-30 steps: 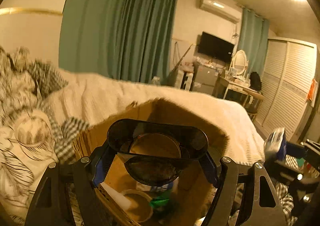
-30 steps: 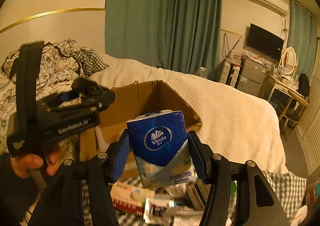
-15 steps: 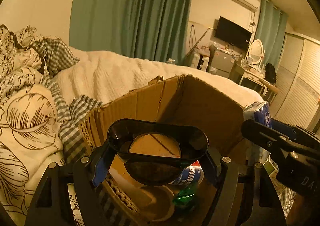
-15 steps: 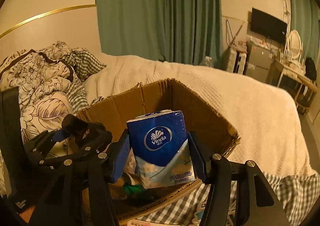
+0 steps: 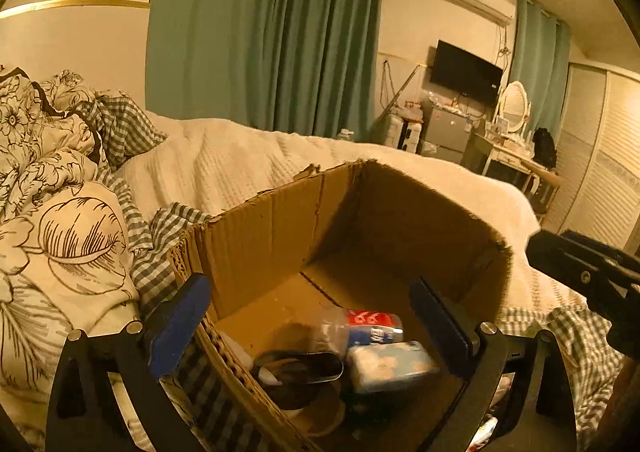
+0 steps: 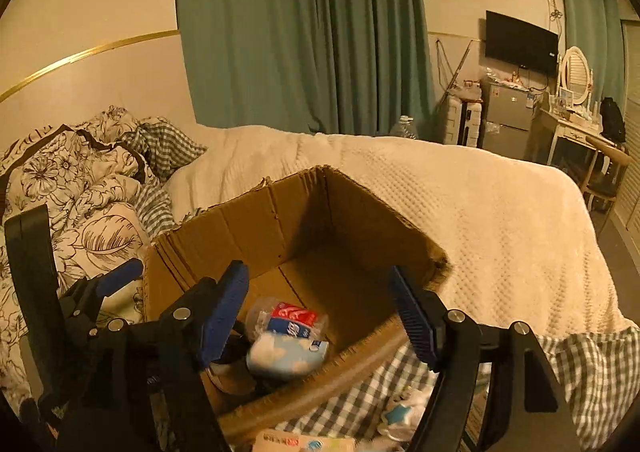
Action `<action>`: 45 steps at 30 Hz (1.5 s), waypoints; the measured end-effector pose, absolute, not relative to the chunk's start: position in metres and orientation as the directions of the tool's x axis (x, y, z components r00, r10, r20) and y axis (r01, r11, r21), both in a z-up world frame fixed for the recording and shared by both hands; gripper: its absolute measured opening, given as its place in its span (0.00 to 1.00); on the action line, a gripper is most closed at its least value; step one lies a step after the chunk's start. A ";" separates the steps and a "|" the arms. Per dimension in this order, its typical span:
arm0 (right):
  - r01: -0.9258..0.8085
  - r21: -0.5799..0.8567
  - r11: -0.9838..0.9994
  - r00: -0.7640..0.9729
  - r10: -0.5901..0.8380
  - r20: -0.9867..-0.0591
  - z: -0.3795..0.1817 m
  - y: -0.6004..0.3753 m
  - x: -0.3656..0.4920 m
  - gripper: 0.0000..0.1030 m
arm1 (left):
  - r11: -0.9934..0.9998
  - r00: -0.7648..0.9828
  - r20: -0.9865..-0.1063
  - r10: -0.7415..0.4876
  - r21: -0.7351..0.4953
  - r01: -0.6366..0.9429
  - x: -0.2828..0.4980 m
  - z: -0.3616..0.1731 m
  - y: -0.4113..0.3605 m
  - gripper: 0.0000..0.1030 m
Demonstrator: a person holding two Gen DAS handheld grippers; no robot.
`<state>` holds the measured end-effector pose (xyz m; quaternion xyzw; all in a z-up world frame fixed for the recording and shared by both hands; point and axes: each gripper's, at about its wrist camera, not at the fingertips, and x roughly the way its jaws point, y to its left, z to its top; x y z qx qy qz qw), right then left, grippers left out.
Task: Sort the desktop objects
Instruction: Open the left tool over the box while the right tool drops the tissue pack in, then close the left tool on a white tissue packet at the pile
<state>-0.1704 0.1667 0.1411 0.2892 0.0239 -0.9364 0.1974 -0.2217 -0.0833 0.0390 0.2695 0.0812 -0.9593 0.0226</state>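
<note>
Hovering: I hold both grippers over the box [image 5: 280, 220] on the bed [image 5: 248, 160].
Box: tissue pack [image 6: 286, 356] lies near its front edge, touching the bottle [image 6: 290, 318]; dark case [image 5: 298, 366] beside them.
Left gripper [image 5: 308, 316]: jaws opening, wide, nothing between.
Right gripper [image 6: 320, 316]: jaws opening, empty.
Risk: I judge a jaw could catch the cardboard rim on withdrawal and drag the box.
Change: half a second ago each gripper carried its item; both now lie inside.
</note>
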 end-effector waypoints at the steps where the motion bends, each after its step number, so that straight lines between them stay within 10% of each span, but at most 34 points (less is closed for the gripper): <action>1: 0.377 0.073 -0.923 -0.758 -0.352 -0.549 0.142 0.173 -0.165 0.70 | -0.985 -0.853 -0.522 0.009 -0.150 0.082 -0.219 0.042 -0.081 0.99; 38: 0.137 -0.039 -0.990 -0.700 -0.069 -0.711 0.058 0.386 -0.069 0.70 | -0.960 -0.720 -0.664 0.201 0.015 -0.281 -0.143 -0.042 0.132 0.99; 45: 0.145 0.005 -0.989 -0.635 -0.097 -0.766 0.028 0.402 -0.086 0.70 | -0.930 -0.679 -0.713 0.174 0.108 -0.352 -0.166 -0.068 0.166 0.48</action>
